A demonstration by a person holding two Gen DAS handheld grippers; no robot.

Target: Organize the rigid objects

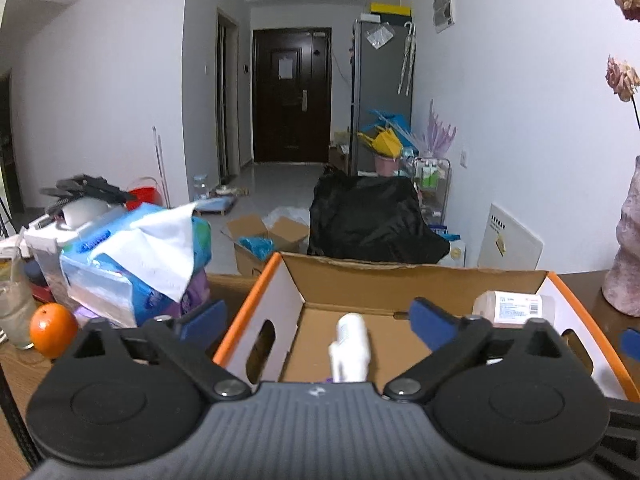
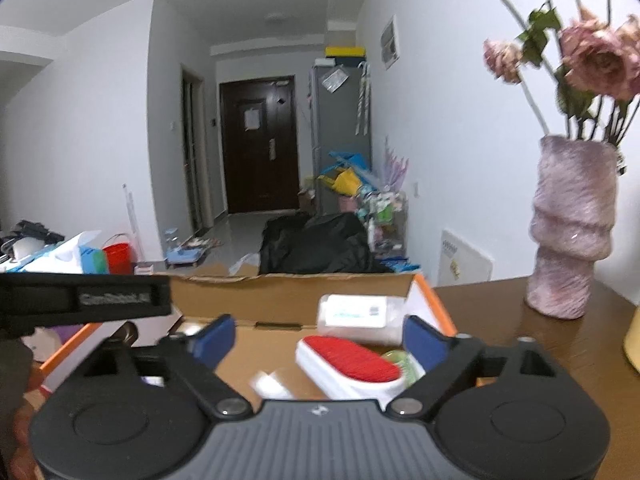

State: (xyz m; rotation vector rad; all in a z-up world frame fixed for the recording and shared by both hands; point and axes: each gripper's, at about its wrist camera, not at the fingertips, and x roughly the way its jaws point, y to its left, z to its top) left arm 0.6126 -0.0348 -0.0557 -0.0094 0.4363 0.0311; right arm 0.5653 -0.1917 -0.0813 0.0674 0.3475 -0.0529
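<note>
An open cardboard box [image 1: 400, 280] with orange-edged white flaps stands on the wooden table. My left gripper [image 1: 316, 320] is open above it, blue pads wide apart. Between and below them a white spray bottle [image 1: 352, 344] lies in the box, free of the pads. A pale bottle with a printed label [image 1: 514, 308] rests at the box's far right. In the right wrist view my right gripper [image 2: 320, 340] is open over the same box [image 2: 288, 296]. Below it lies a white brush with a red pad [image 2: 350, 362], untouched, beside the labelled bottle [image 2: 360, 314].
Tissue packs [image 1: 136, 264], an orange [image 1: 53, 330] and a glass [image 1: 14, 308] crowd the table left of the box. A pink vase with dried roses [image 2: 568, 236] stands on the right. The left gripper's black body [image 2: 80, 300] crosses the right view's left side.
</note>
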